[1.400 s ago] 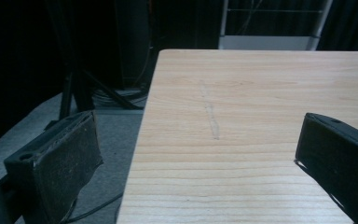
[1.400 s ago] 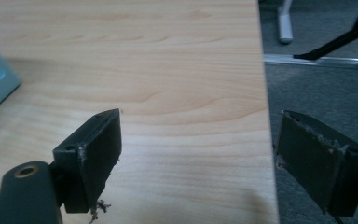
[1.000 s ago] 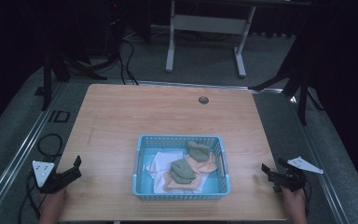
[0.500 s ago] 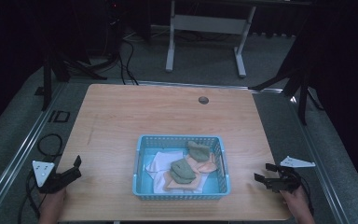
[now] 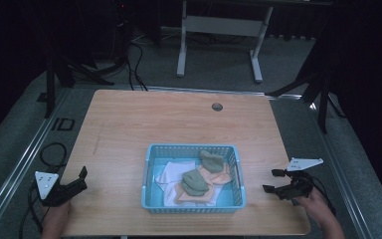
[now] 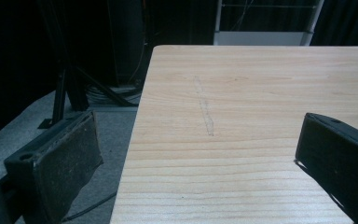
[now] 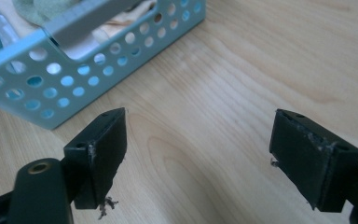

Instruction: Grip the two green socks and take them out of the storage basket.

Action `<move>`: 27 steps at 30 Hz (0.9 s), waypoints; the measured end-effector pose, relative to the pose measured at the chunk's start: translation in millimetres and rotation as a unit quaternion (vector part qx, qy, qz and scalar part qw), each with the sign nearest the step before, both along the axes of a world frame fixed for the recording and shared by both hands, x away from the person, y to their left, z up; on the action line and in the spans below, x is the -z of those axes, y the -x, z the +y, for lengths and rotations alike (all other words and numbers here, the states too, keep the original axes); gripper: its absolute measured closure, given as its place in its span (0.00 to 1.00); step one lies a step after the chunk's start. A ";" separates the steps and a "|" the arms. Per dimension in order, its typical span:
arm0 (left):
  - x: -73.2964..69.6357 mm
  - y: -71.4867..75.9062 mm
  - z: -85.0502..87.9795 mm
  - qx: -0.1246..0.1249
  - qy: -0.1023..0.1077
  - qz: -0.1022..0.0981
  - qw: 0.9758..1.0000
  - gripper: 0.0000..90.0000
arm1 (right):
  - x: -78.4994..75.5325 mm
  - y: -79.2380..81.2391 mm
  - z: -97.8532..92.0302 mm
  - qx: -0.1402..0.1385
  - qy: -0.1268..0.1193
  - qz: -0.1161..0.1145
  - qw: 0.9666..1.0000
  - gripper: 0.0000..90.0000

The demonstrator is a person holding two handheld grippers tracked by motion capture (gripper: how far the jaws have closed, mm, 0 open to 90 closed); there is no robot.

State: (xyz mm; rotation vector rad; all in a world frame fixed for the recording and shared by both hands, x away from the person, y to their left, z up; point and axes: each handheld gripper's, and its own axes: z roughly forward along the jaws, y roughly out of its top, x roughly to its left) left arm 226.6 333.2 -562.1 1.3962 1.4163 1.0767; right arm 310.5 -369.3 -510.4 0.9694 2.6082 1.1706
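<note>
A light blue perforated basket (image 5: 194,205) sits on the near middle of the wooden table (image 5: 179,124). Inside it lie green cloths (image 5: 195,181), a peach cloth (image 5: 220,178) and a white cloth (image 5: 171,174). My left gripper (image 5: 82,178) is open at the table's left edge, with one jaw over the floor and the other over bare wood (image 6: 242,93). My right gripper (image 5: 273,181) is open just right of the basket and points at it. In the right gripper view the right gripper (image 7: 200,140) has only wood between its jaws, and the basket wall (image 7: 74,79) is close ahead.
A round grommet (image 5: 217,106) is set in the table near its far edge. A white metal stand (image 5: 219,30) is on the floor behind the table. Cables (image 5: 49,154) lie on the floor at the left, and a faint pencil line (image 6: 205,112) marks the wood.
My right gripper has moved left from the table's right edge toward the basket. The left gripper has stayed in place.
</note>
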 end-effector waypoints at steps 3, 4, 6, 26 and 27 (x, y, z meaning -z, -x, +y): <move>0.1 -0.2 -0.4 0.000 -0.001 0.000 1.000 0.01 | -8.3 -2.3 7.6 -0.015 0.012 0.008 1.000 0.21; 0.1 -0.2 -0.5 0.001 -0.002 0.000 1.000 0.01 | -10.8 -3.0 10.4 -0.020 0.018 0.011 1.000 0.20; 0.1 -0.3 -0.5 0.000 -0.002 0.001 1.000 0.01 | -15.3 -4.0 15.9 -0.031 0.027 0.015 0.999 0.18; 0.1 -0.5 -0.8 -0.001 -0.003 0.001 1.000 0.01 | -60.6 -15.7 75.1 -0.098 0.036 0.000 0.995 0.17; 0.1 -0.5 -0.8 0.000 -0.003 0.002 1.000 0.01 | -62.5 -16.4 79.2 -0.103 0.039 -0.002 0.994 0.17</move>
